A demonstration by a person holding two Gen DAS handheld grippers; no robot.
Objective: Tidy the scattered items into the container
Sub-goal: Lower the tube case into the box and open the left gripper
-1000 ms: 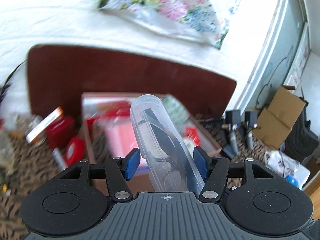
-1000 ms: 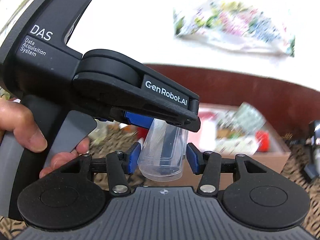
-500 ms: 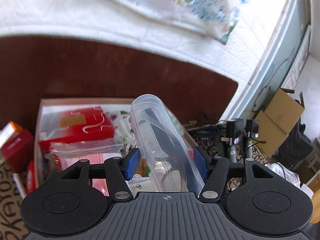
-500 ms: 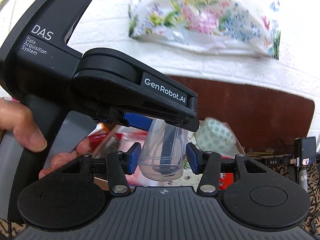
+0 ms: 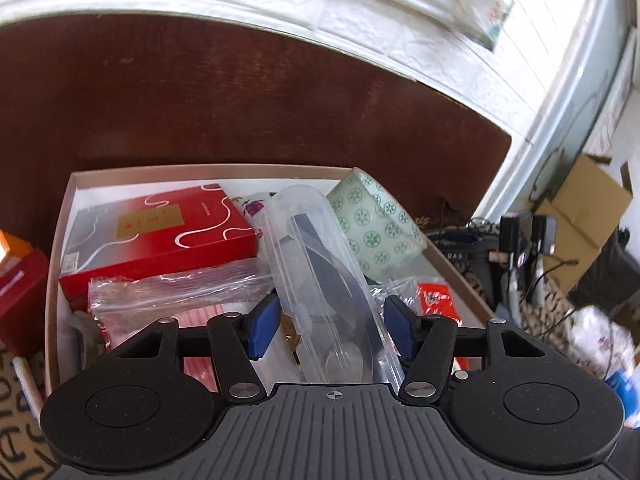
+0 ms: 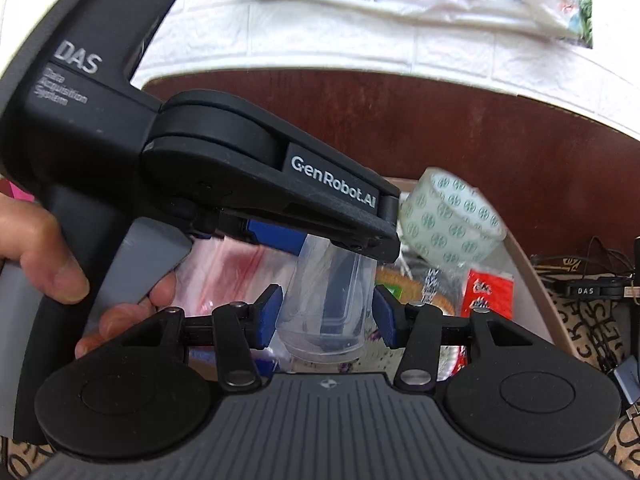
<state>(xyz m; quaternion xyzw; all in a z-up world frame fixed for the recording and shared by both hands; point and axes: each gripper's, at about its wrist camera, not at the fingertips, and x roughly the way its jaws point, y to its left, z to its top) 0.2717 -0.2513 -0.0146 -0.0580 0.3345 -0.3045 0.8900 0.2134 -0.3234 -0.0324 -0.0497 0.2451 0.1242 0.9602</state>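
A clear plastic case (image 5: pixel 320 272) with a dark item inside hangs over the shallow cardboard box (image 5: pixel 200 169). My left gripper (image 5: pixel 330 320) straddles one end of the case; its jaws are opening and the blue pads (image 5: pixel 264 320) stand a little off the case's sides. My right gripper (image 6: pixel 326 312) is shut on the other end of the case (image 6: pixel 326 300). The left tool's black housing (image 6: pixel 224 160) and a person's hand (image 6: pixel 52 264) fill the left of the right wrist view. The box holds a red box (image 5: pixel 160 236), plastic bags (image 5: pixel 176 292) and a green-patterned tape roll (image 5: pixel 376 220).
A dark wooden board (image 5: pixel 240 100) stands behind the box against a white brick-patterned wall. A small red-and-orange box (image 5: pixel 16 276) and a pen (image 5: pixel 28 380) lie left of the box on a patterned cloth. Cables, chargers (image 5: pixel 520 240) and a cardboard carton (image 5: pixel 584 208) sit to the right.
Both grippers have carried the case forward and down until it hangs over the box, which now fills the views. The left jaws have widened off the case.
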